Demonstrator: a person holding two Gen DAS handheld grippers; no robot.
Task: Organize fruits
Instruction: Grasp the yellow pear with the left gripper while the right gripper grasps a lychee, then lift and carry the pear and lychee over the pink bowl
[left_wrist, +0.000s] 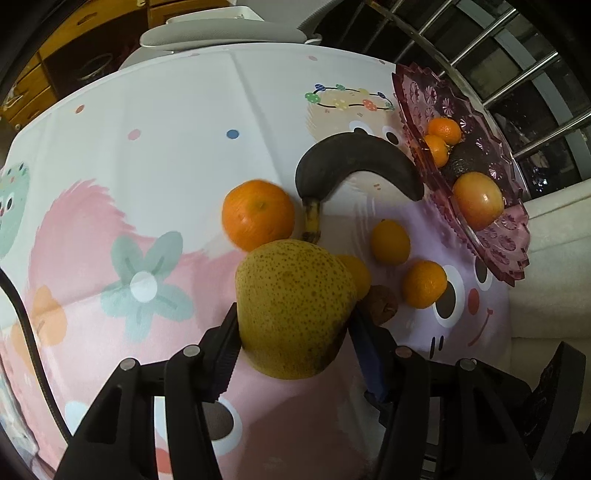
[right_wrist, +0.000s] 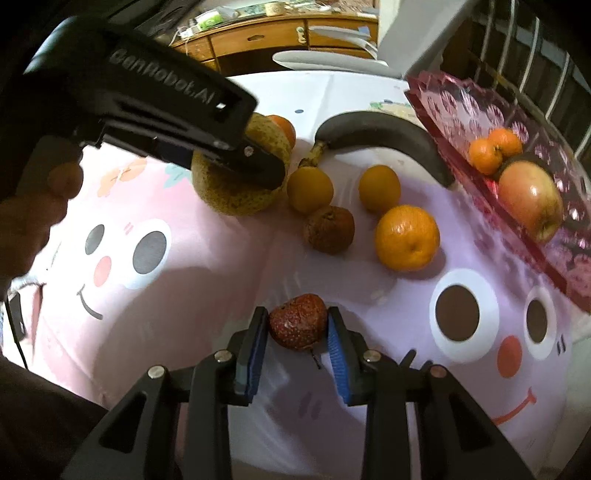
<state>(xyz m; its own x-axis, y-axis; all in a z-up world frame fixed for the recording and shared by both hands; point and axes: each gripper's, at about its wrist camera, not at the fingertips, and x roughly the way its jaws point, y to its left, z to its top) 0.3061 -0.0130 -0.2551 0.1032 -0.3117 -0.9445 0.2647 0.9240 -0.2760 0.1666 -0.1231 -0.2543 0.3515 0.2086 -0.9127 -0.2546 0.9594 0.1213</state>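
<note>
My left gripper (left_wrist: 293, 325) is shut on a speckled yellow pear (left_wrist: 295, 310) and holds it above the cloth; the pear also shows in the right wrist view (right_wrist: 240, 195). My right gripper (right_wrist: 297, 328) is shut on a small red fruit (right_wrist: 298, 326). A pink glass plate (left_wrist: 491, 240) at the right holds two mandarins (left_wrist: 439, 138), an apple (left_wrist: 476, 199) and a dark fruit. On the cloth lie a blackened banana (left_wrist: 362, 162), a large orange (left_wrist: 258, 214), small oranges (left_wrist: 389, 242) (left_wrist: 424, 284) and a brown wrinkled fruit (left_wrist: 382, 304).
The table (left_wrist: 166, 110) has a white and pink cartoon cloth. A grey chair back (left_wrist: 221, 35) stands at the far edge, wooden drawers behind. A metal railing (left_wrist: 517, 74) is behind the plate. A white surface (left_wrist: 546, 258) lies right of the table.
</note>
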